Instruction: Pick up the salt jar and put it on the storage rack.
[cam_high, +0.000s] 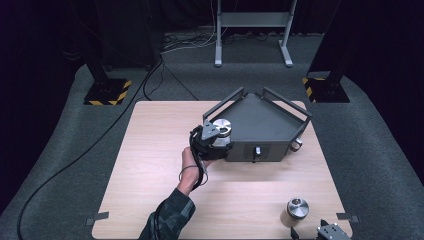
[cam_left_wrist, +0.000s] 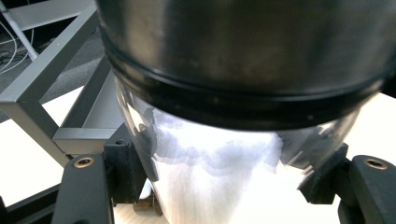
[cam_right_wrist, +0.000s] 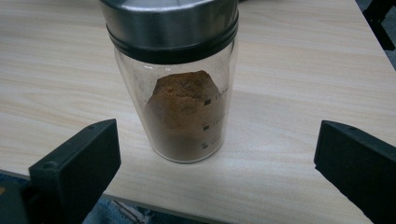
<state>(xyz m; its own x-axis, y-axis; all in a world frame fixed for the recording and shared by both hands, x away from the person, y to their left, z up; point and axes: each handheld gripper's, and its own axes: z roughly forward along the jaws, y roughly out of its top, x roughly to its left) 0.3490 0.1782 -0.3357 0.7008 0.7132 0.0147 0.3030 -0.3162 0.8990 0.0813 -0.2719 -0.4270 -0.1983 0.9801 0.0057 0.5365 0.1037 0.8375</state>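
- A person's left gripper (cam_high: 214, 139) has its jaws clamped on a clear glass jar with a brushed-steel lid and white powder inside (cam_high: 220, 129), held at the near-left corner of a dark grey metal tray with raised rail sides (cam_high: 260, 120) on the pale wood surface (cam_high: 150, 150).
- In the left gripper view, the white-powder jar (cam_left_wrist: 224, 140) sits between the two black jaws, the pads pressed against the glass on both sides, with the tray's rail (cam_left_wrist: 46, 79) off to the left of the jaws.
- The step in hand looks like carrying this jar into or out of the tray; which way cannot be told from one moment.
- If it is going in, the next move calls for lifting the base clear of the rail, setting it down upright on the tray floor, then easing the jaws apart.
- The right gripper (cam_high: 320, 234) rests at the near-right edge of the surface, jaws spread wide and gripping nothing.
- Straight ahead of those open jaws, and apart from them, stands a second clear glass jar with a steel lid and brown powder inside (cam_right_wrist: 184, 93).
- Hard to make out: whether the held jar's base touches the tray or hangs above it, as the gripper body covers it from above.
- The right gripper is cut off by the frame edge in the high view; the small fitting on the tray's front wall (cam_high: 257, 151) is too small to identify.
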